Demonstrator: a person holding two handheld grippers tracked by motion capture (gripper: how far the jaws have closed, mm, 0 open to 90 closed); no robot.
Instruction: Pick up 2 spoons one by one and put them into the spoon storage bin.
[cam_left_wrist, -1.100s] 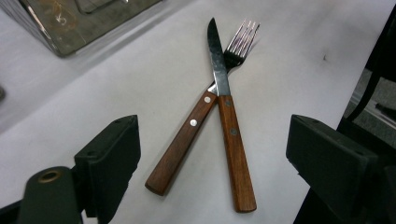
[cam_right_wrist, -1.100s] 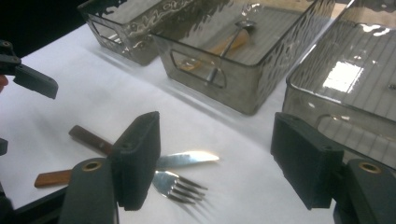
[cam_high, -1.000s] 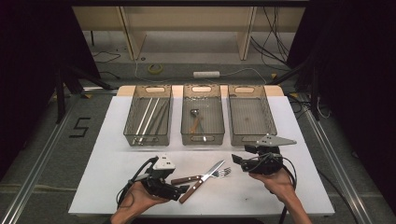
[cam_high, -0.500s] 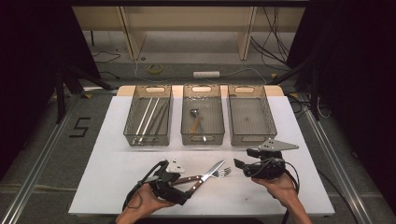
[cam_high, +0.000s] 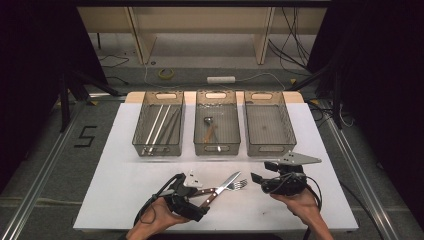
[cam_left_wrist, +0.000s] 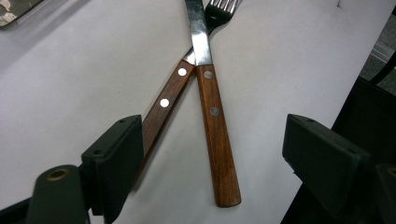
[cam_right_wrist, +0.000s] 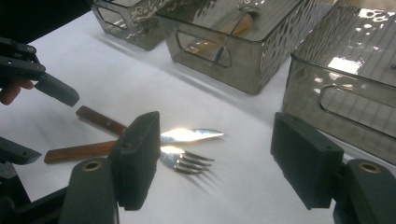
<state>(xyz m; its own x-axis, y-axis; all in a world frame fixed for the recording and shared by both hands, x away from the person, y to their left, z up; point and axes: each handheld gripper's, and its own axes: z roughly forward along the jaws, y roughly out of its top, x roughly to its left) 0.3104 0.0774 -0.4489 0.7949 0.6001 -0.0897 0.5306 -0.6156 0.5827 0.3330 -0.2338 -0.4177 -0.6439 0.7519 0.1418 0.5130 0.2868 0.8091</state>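
the knife (cam_left_wrist: 211, 121) and the fork (cam_left_wrist: 166, 102) lie crossed on the white desk (cam_high: 125, 185), the knife on top, both wooden handles toward the person. the left tool (cam_left_wrist: 210, 154) stands wide with both handle ends between its jaws, pressing on neither. the right tool (cam_right_wrist: 215, 163) is also wide and empty, hovering just past the fork's tines. three clear bins sit farther back: the left bin (cam_high: 141, 122) holds long metal pieces, the middle bin (cam_high: 199, 127) a spoon-like piece, the right bin (cam_high: 285, 125) looks empty. the risk, as i judge it: closing here could pinch both handles together, or catch only one and drag the other along, since they overlap.
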